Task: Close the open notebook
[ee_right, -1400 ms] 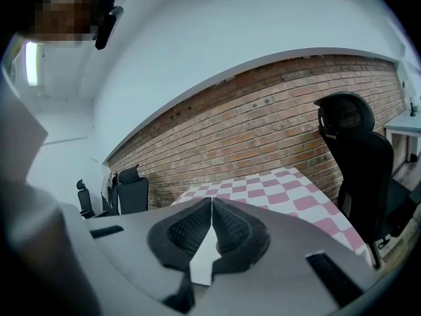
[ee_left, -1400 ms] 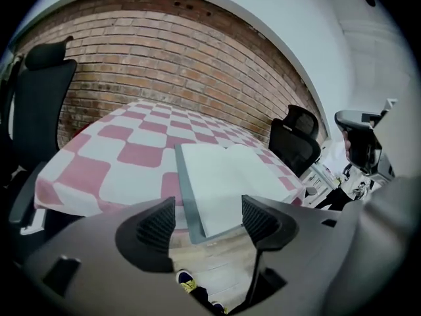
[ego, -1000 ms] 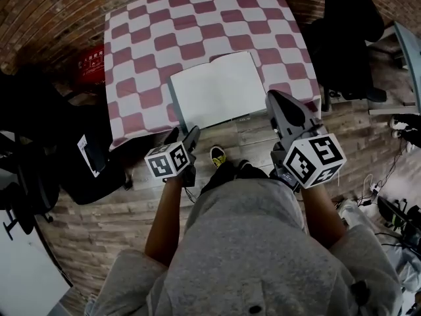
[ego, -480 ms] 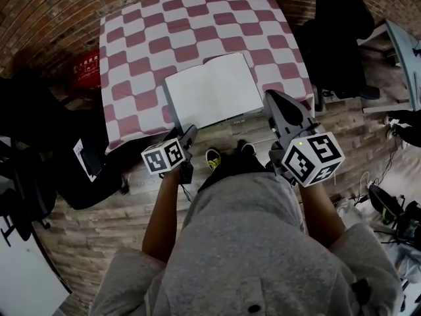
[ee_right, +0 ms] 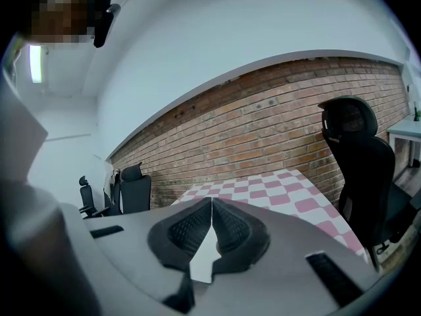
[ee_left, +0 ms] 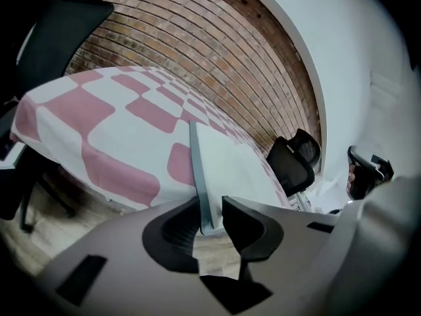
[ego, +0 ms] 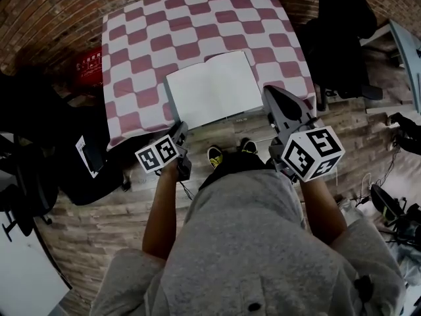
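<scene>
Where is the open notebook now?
Head view: the notebook lies open at the near edge of the checkered tablecloth, its near-left corner between the closing jaws of the left gripper.

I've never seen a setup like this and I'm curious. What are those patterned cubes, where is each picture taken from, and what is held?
A person holds a two-jaw gripper in each hand; the patterned cubes are parts of them. The head view looks down from the person's head. The other two views come from cameras riding on the left gripper and right gripper. On the checked cloth lies an open notebook. The left gripper's jaws are closing around its near left corner, not yet pinching it. The right gripper's jaws are together and empty.
</scene>
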